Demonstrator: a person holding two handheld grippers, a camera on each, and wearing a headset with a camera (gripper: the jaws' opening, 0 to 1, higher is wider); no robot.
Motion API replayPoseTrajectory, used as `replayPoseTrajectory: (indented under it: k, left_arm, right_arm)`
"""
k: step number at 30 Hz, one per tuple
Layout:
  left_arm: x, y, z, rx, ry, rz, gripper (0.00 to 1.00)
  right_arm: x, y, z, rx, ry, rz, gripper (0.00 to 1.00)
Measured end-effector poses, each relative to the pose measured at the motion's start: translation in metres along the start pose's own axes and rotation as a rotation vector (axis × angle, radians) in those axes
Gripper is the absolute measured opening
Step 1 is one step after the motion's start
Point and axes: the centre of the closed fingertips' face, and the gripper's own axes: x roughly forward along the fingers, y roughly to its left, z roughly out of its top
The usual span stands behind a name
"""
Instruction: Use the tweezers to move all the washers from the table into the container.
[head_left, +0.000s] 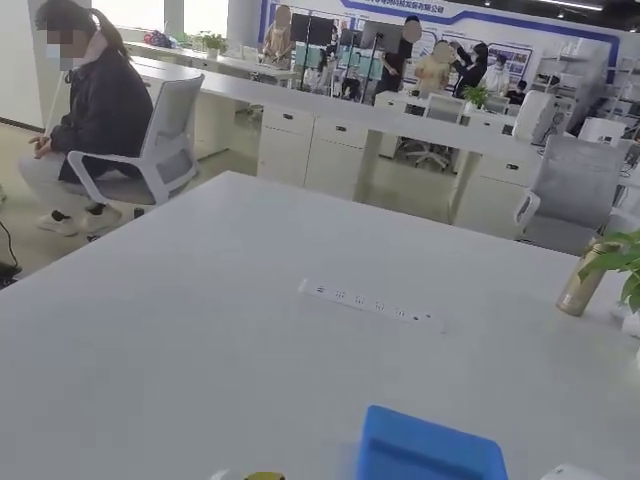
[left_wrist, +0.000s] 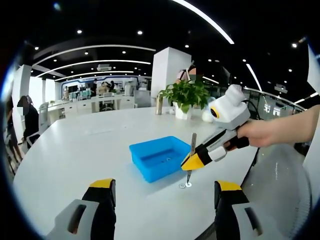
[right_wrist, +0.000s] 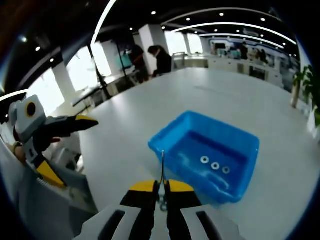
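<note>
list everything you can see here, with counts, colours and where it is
table: one, white, foreground
container: one, blue, on the table
washers in the container: three, silver, in a row
tweezers: one, metal, in the right gripper
washers on the table: apparently two, silver, at the tweezers' tip
power strip: one, white, mid table
bottle: one, gold, table's far right
plant: one, green, beside the bottle
seated person: one, dark top, left background
left gripper: black and yellow, open, empty
right gripper: black and yellow, shut on the tweezers
hand: one, holding the right gripper
</note>
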Motion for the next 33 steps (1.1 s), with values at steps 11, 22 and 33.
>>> replayPoseTrajectory:
  k: [11, 22, 33]
  left_arm:
    - [0.0, 0.0, -0.001, 0.002, 0.004, -0.002, 0.82]
    - [0.001, -0.002, -0.001, 0.008, 0.009, -0.008, 0.81]
    - [0.003, -0.004, -0.006, 0.012, 0.037, -0.021, 0.81]
  right_arm:
    - [0.001, 0.003, -0.009, -0.013, 0.026, 0.006, 0.04]
    - [0.001, 0.011, -0.012, -0.073, 0.025, 0.012, 0.04]
    - [0.0, 0.018, -0.016, -0.237, 0.017, -0.013, 0.04]
